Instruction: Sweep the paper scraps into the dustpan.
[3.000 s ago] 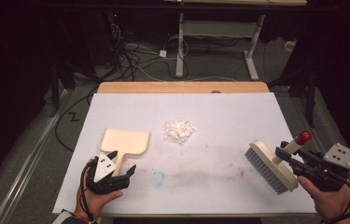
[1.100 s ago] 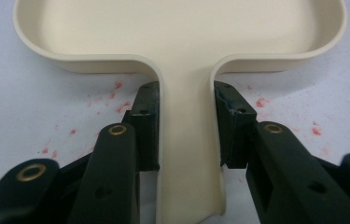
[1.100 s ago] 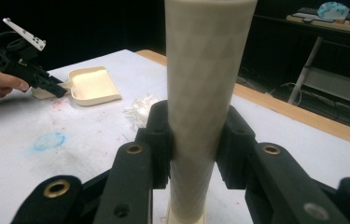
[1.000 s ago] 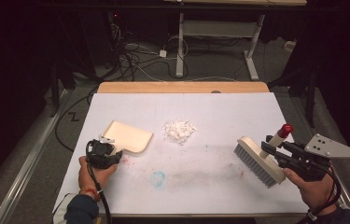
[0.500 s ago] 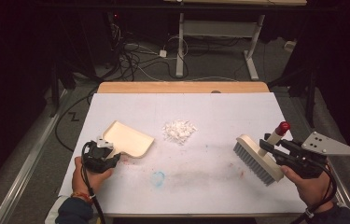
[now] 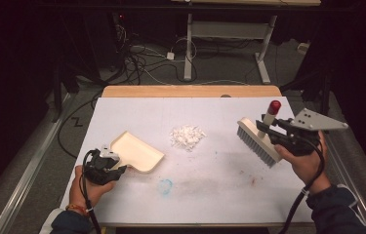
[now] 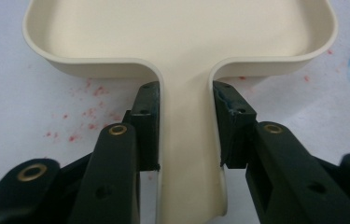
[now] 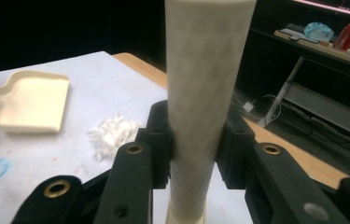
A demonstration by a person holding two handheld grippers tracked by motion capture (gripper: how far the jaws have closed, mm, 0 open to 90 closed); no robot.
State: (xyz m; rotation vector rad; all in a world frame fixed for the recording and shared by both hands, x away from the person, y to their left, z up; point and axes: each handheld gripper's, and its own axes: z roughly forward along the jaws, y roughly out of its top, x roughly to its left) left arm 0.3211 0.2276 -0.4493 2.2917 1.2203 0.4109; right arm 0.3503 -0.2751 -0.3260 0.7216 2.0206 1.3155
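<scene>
A cream dustpan (image 6: 136,152) lies on the white table (image 6: 219,185) at the left, its mouth turned toward a small pile of white scraps (image 6: 187,136) in the middle. My left gripper (image 6: 114,169) is shut on the dustpan's handle (image 7: 186,154), with a jaw pressed on each side. At the right, my right gripper (image 6: 263,130) is shut on the cream handle (image 8: 205,93) of a brush (image 6: 257,140). The brush hangs above the table with a red tip on its handle and its grey bristles facing the pile. The pile (image 8: 112,135) and the dustpan (image 8: 30,102) lie beyond the right gripper.
A blue smudge (image 6: 165,185) and faint red specks mark the table in front of the dustpan. A wooden strip (image 6: 190,91) edges the table's far side. Beyond it are cables on the floor (image 6: 146,58) and a desk frame (image 6: 229,29).
My left gripper has closed on the dustpan's handle and turned the pan's mouth toward the pile. My right gripper has carried the brush up and leftward, nearer the pile.
</scene>
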